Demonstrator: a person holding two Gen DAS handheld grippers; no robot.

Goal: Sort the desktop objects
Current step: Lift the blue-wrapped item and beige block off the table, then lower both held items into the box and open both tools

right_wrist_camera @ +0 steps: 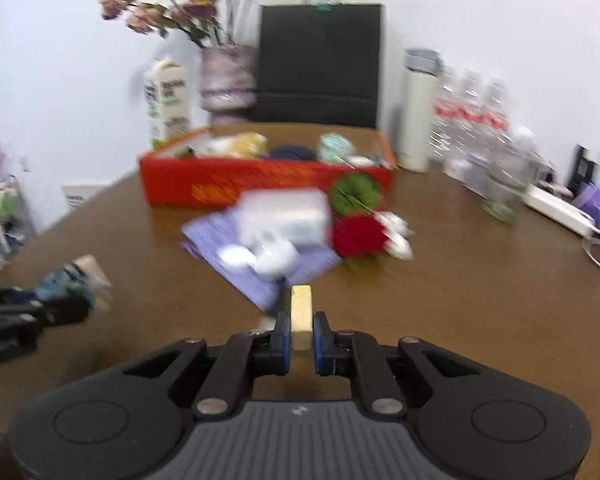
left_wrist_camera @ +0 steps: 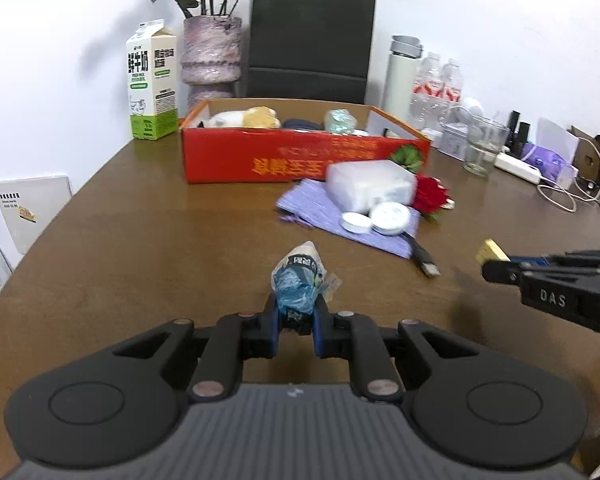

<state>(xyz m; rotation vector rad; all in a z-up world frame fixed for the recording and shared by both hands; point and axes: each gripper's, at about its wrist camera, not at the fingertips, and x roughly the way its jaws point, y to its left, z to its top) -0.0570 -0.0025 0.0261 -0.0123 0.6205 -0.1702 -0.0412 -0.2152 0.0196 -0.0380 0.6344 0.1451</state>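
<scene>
Left wrist: left hand-held gripper (left_wrist_camera: 295, 316) clamps crumpled wrapper (left_wrist_camera: 300, 280); right hand-held gripper (right_wrist_camera: 301, 330) grips yellow block (right_wrist_camera: 301, 314).

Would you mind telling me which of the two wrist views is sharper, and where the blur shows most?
Left wrist view: mostly sharp; the print on the red cardboard box is legible. Right wrist view: motion-smeared throughout, the white plastic tub and clear water bottles streaked, though the pale yellow block in the right hand-held gripper stays fairly crisp. Both bow at the edges.
</scene>
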